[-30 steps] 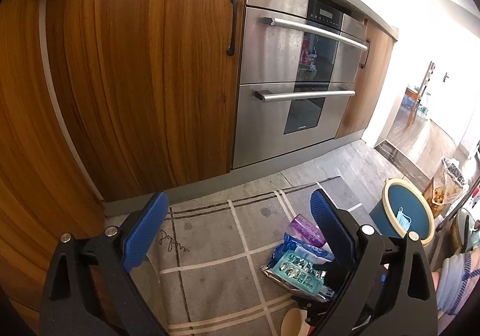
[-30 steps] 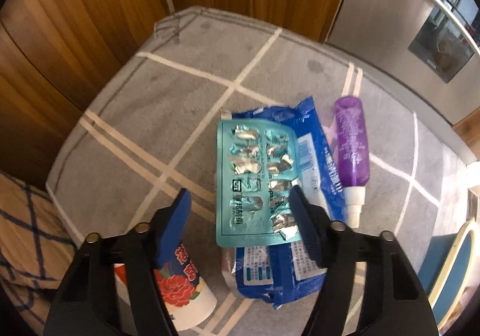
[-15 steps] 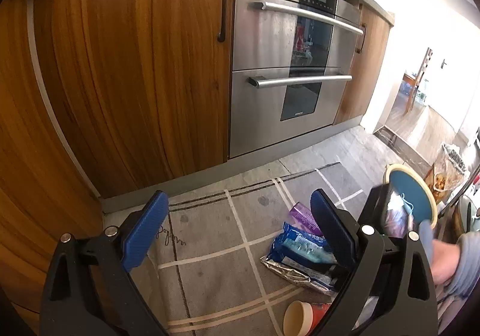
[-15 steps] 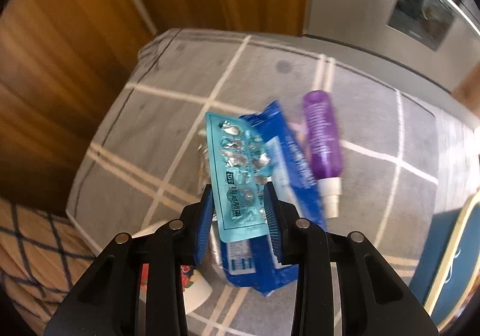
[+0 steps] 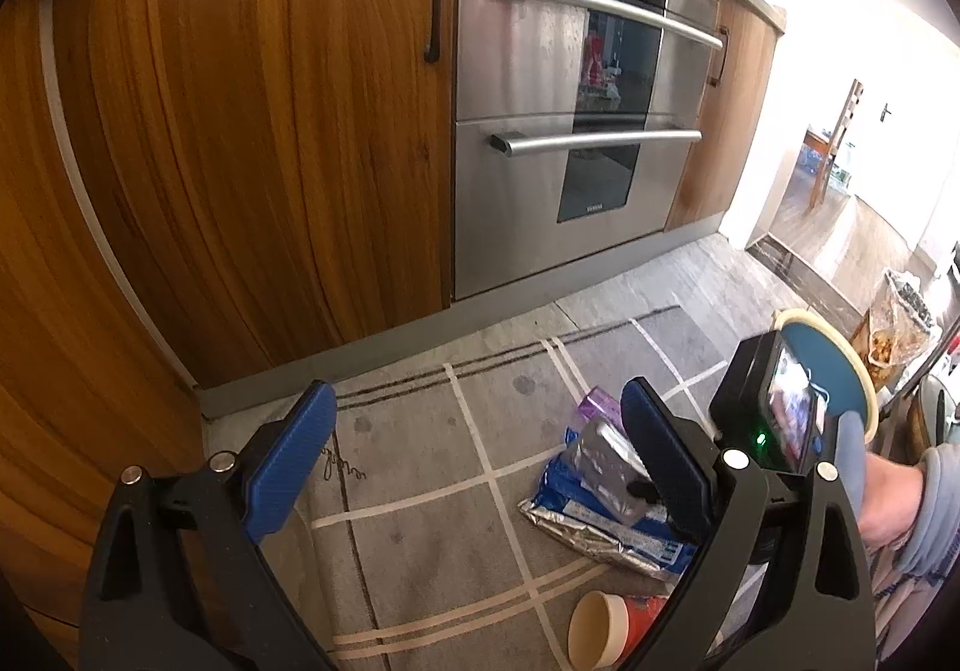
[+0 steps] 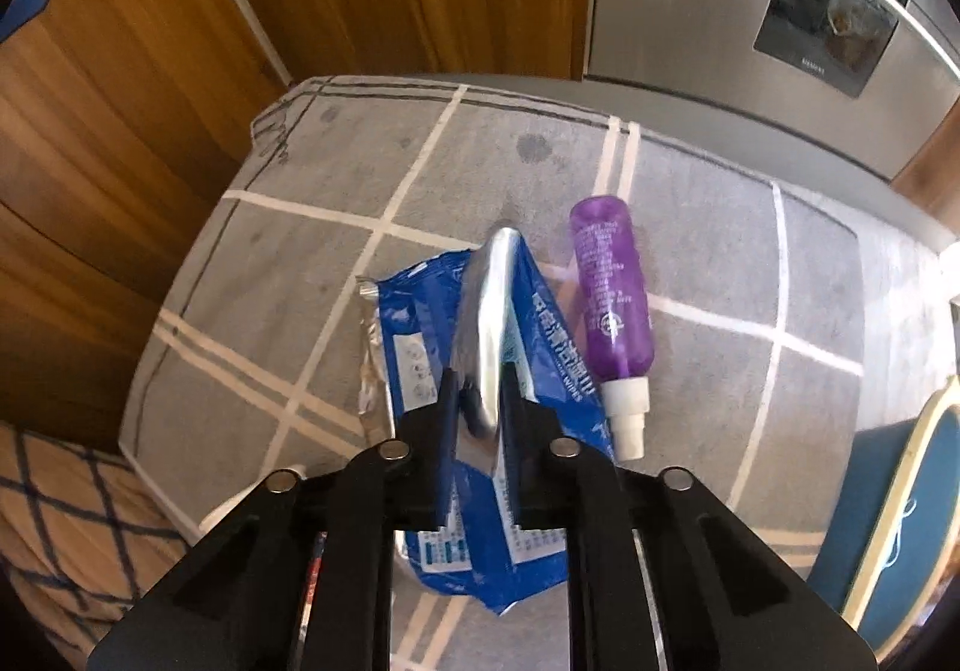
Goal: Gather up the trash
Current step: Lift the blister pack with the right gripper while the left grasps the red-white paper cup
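On my left: left gripper (image 5: 474,449), fingers spread wide with nothing between them, hanging over the grey checked rug (image 5: 420,467). Centre of the rug – blue wipes pack (image 6: 420,335), lying flat. Above it I hold the blister pack (image 6: 489,311) edge-on in my right gripper (image 6: 480,392), jaws closing narrow on it. Just right: purple spray bottle (image 6: 612,287), on its side. Far right – blue bin (image 6: 894,509).

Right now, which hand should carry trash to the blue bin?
Right. The right gripper, jaws closing, already pinches the silver blister pack, and the round blue bin sits on its side. The left gripper is open, empty.
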Motion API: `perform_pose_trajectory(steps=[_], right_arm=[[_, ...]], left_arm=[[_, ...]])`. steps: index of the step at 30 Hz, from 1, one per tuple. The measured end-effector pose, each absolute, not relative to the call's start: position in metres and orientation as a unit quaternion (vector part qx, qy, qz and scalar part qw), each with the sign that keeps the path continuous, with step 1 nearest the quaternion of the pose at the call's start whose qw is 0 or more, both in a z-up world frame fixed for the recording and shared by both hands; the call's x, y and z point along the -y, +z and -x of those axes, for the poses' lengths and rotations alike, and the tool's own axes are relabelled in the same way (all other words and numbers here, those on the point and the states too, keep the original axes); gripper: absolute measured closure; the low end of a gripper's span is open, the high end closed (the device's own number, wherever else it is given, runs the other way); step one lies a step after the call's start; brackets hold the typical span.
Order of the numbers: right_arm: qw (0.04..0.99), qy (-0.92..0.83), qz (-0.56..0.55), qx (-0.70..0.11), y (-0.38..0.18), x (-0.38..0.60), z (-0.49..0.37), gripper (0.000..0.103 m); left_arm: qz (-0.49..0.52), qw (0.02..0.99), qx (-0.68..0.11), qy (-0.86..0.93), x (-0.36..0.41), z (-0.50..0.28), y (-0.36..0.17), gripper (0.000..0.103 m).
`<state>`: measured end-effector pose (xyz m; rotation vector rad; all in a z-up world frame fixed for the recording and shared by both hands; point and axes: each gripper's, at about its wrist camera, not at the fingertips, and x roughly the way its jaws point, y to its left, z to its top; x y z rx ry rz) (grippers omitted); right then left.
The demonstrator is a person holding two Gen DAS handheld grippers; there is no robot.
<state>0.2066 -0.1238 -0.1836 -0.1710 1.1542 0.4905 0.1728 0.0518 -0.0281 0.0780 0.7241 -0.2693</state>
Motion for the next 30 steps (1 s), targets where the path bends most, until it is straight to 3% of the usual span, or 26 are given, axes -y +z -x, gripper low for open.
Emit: perform_pose_trajectory(steps=[11,14,21,27,30], right_arm=[[0.855,0.196,0.059,-0.476,-0.123,0.158,-0.196,0.092],[0.87,0.183,0.051,-0.456,-0.101,0.171,-0.189,0.092],[0.897,0.169,0.039,-0.407,-0.06,0.19,-0.155,0.092],[0.904,0.176,0.025,-0.389,-0.045,0.2,-0.132,0.092],[0.905,0.179,0.026,-0.385,-0.043,0.202,-0.129,0.092]], left_arm=[[-0.037,0.895,-0.42,-0.143,-0.031,-0.168,-0.072,0.011],[-0.063,0.895,-0.421,-0.135,-0.016,-0.155,-0.081,0.015],[-0.099,0.892,-0.425,-0.121,0.023,-0.113,-0.102,0.015],[-0.101,0.864,-0.473,-0.137,0.041,-0.084,-0.134,0.015],[-0.111,0.848,-0.501,-0.13,0.039,-0.089,-0.153,0.025]])
